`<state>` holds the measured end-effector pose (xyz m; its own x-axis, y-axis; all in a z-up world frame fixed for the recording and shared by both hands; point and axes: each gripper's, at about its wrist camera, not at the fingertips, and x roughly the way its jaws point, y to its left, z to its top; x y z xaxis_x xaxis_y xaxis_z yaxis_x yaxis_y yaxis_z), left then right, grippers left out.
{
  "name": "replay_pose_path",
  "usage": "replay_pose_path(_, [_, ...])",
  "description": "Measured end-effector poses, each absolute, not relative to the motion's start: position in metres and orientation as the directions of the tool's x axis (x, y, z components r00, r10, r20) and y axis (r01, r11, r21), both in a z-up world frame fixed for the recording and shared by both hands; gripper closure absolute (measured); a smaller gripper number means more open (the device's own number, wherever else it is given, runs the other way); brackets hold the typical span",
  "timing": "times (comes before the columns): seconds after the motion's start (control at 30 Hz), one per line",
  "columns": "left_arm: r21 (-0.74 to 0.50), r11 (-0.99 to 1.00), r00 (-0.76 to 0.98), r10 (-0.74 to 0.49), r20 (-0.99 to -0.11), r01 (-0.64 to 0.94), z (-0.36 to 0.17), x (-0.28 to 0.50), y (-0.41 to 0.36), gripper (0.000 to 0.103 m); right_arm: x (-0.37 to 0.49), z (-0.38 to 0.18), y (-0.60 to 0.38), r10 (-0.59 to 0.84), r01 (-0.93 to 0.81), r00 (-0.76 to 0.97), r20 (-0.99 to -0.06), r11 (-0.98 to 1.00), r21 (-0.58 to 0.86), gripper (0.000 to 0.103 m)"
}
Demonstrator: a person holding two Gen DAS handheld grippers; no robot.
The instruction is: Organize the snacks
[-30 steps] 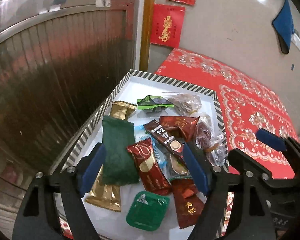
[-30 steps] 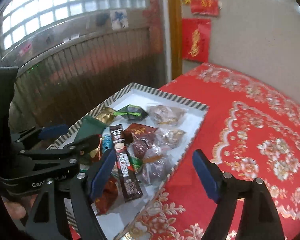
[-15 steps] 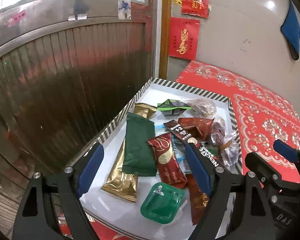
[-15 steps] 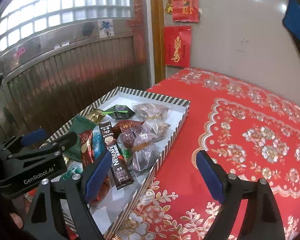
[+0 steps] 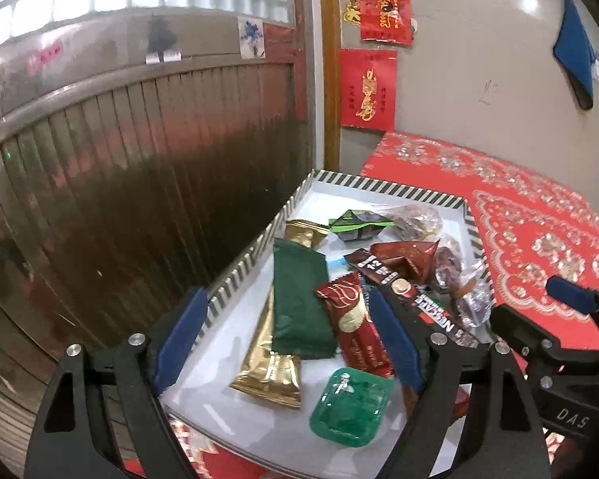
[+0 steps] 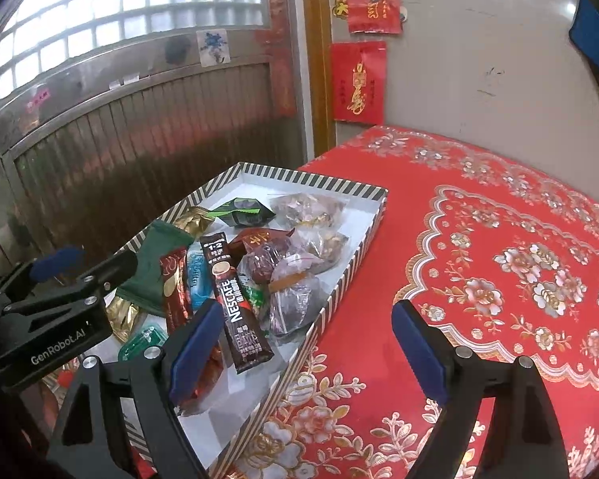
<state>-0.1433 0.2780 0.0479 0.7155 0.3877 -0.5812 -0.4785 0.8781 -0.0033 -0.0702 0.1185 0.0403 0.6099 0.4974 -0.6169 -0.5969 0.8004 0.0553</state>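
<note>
A striped-rim white tray (image 5: 255, 255) (image 6: 355, 271) holds a heap of snacks. Among them are a dark green packet (image 5: 299, 299), a gold packet (image 5: 271, 363), a red packet (image 5: 351, 319), a Nescafe stick (image 6: 235, 299), a green jelly cup (image 5: 351, 407) and clear bags of dates (image 6: 295, 303). My left gripper (image 5: 287, 331) hovers open above the tray's near end, nothing between its blue pads. My right gripper (image 6: 307, 331) is open too, straddling the tray's right rim above the cloth. Each gripper shows in the other's view.
The tray sits at the left edge of a table under a red flowered cloth (image 6: 499, 259). A ribbed metal door (image 5: 119, 179) stands close on the left. A grey wall with red paper hangings (image 5: 367, 88) rises behind.
The left gripper has pulled back and tilted up, so more of the tray and door show. The right view has lifted slightly. No snack has moved.
</note>
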Motion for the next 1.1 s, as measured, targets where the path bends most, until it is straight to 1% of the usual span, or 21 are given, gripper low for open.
replay_pose_path(0.13, [0.008, 0.872, 0.698, 0.397, -0.596, -0.489, 0.0472, -0.1426, 0.2792, 0.019, -0.0695, 0.0407, 0.1193, 0.493, -0.592, 0.617, -0.614, 0.804, 0.050, 0.015])
replay_pose_path(0.3, [-0.041, 0.889, 0.729, 0.346, -0.591, -0.455, 0.0486, -0.1466, 0.2818, 0.019, -0.0673, 0.0387, 0.1199, 0.481, -0.584, 0.621, -0.619, 0.811, 0.045, 0.015])
replay_pose_path(0.43, [-0.044, 0.895, 0.725, 0.330, -0.604, -0.444, 0.0475, -0.1444, 0.2814, 0.019, -0.0665, 0.0367, 0.1219, 0.485, -0.589, 0.610, -0.626, 0.806, 0.050, 0.015])
replay_pose_path(0.93, [-0.025, 0.898, 0.719, 0.335, -0.609, -0.439, 0.0457, -0.1436, 0.2772, 0.019, -0.0704, 0.0322, 0.1258, 0.488, -0.602, 0.600, -0.634, 0.797, 0.044, 0.015])
replay_pose_path(1.1, [-0.040, 0.900, 0.722, 0.320, -0.614, -0.433, 0.0460, -0.1435, 0.2780, 0.019, -0.0698, 0.0313, 0.1254, 0.491, -0.605, 0.596, -0.636, 0.795, 0.047, 0.015])
